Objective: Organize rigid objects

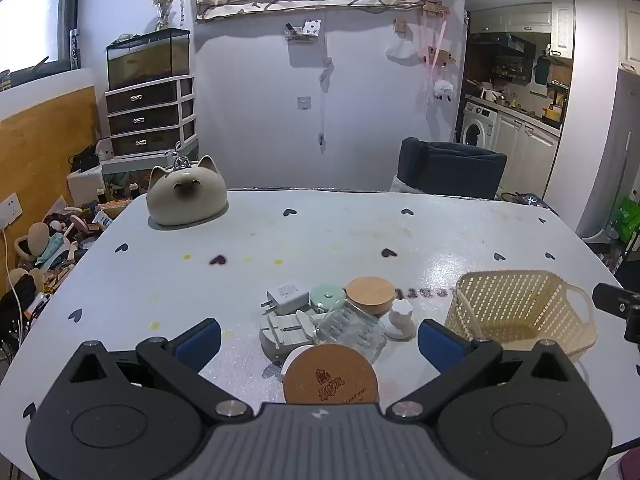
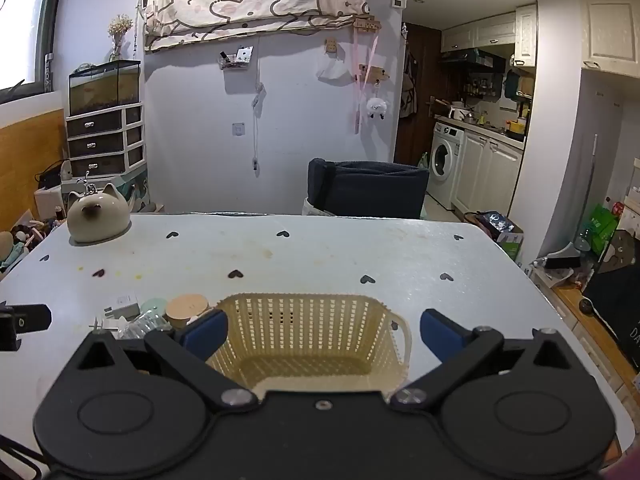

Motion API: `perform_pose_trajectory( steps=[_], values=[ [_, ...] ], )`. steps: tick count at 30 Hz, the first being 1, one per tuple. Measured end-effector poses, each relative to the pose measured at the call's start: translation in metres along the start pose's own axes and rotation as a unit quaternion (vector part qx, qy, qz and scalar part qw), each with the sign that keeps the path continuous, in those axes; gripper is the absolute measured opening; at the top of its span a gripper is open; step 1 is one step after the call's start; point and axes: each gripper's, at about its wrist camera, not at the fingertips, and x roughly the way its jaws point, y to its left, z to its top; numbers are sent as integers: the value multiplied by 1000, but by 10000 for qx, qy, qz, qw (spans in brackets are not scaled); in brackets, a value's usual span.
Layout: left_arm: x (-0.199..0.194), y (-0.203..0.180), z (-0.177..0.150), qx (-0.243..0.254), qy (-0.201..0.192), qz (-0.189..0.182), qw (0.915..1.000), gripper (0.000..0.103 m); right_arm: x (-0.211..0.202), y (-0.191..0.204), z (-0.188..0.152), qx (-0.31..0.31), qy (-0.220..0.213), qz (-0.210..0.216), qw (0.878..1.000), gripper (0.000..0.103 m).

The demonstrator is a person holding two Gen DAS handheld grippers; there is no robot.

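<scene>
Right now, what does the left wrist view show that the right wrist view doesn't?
Only the left wrist view shows the round cork coaster nearest the camera, the ribbed glass jar lying on its side, and the small white flower-topped piece.

Only the right wrist view shows the basket's bare inside floor, with nothing in it.

Both show the cream basket, white plug adapter, wooden-lidded jar, cat-shaped ceramic pot and open tongs.

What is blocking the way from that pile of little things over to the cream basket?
Nothing visible. Bare tabletop lies between the cluster, whose nearest piece is the small white flower-topped knob, and the empty basket. The basket is open on top.
</scene>
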Motion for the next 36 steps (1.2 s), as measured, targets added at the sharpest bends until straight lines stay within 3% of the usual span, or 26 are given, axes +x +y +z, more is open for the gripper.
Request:
perform_pose_trajectory(
  steps=[36],
  values=[
    [4, 3, -4, -24, 72, -25, 10000, 103, 7, 6, -5, -11, 60, 12, 10000, 103]
  ],
)
